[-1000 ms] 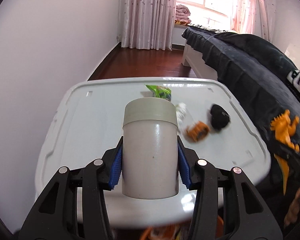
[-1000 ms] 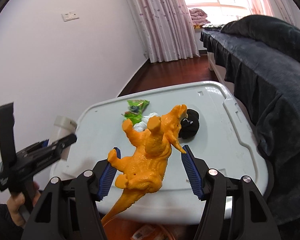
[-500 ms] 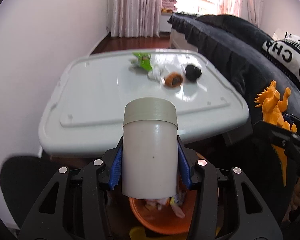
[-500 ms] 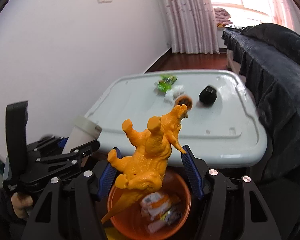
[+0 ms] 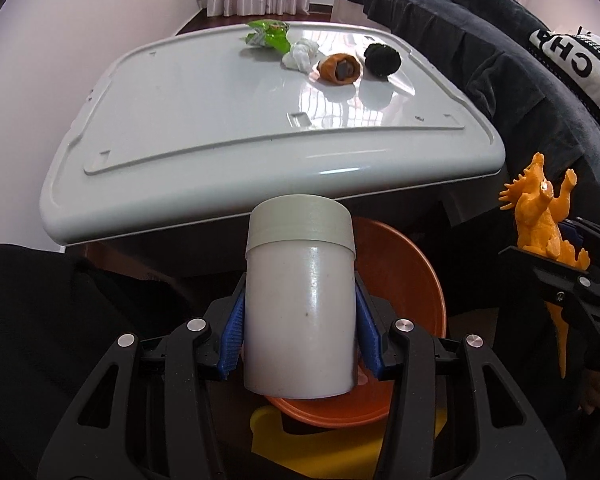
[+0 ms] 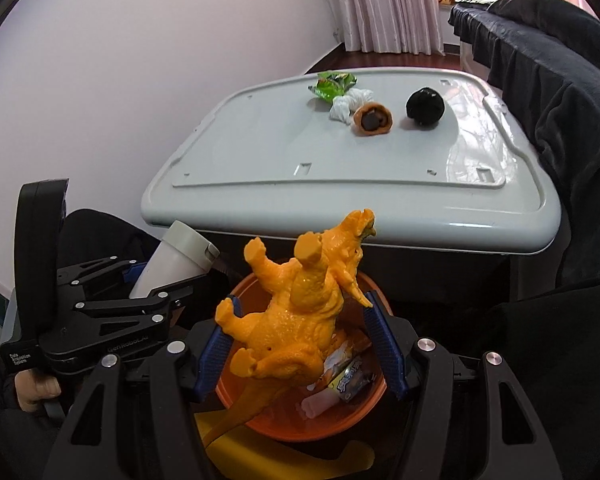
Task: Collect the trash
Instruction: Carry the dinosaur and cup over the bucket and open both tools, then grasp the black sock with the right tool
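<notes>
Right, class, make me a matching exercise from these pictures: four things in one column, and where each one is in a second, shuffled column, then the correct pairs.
Things:
1. white lidded jar
2. orange toy dinosaur
3. green wrapper
4. snack packets

Places:
A. inside the orange bin
B. lying on the grey storage-box lid
C. clamped in the left hand-held gripper
D. clamped in the right hand-held gripper

Pairs: 1-C, 2-D, 3-B, 4-A
</notes>
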Action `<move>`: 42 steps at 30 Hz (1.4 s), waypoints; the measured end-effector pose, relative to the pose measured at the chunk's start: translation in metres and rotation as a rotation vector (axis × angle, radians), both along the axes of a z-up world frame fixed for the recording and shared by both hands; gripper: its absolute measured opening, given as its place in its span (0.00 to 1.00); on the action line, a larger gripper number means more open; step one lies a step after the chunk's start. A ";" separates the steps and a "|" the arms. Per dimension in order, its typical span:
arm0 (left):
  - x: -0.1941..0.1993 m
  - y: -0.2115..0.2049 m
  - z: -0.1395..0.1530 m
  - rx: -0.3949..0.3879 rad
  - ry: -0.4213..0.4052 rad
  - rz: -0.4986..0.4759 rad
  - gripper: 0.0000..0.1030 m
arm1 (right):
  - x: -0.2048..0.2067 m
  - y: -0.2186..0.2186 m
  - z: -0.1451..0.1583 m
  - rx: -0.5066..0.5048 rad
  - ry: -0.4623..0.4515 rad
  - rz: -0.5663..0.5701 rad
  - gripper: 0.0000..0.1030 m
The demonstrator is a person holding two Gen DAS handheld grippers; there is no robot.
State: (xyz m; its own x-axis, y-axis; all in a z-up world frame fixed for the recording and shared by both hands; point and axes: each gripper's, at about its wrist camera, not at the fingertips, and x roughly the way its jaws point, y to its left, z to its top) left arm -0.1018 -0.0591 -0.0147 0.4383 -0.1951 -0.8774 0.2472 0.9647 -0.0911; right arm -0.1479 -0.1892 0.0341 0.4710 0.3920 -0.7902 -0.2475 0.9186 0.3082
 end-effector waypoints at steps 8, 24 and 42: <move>0.003 0.002 -0.007 -0.006 0.048 0.002 0.45 | 0.002 0.002 -0.007 -0.002 0.037 0.006 0.61; 0.005 0.014 -0.002 -0.053 0.053 0.035 0.78 | 0.005 -0.026 0.009 0.033 0.015 -0.070 0.81; 0.094 -0.002 0.031 -0.079 -0.142 0.038 0.78 | 0.155 -0.058 0.036 -0.014 -0.130 -0.200 0.81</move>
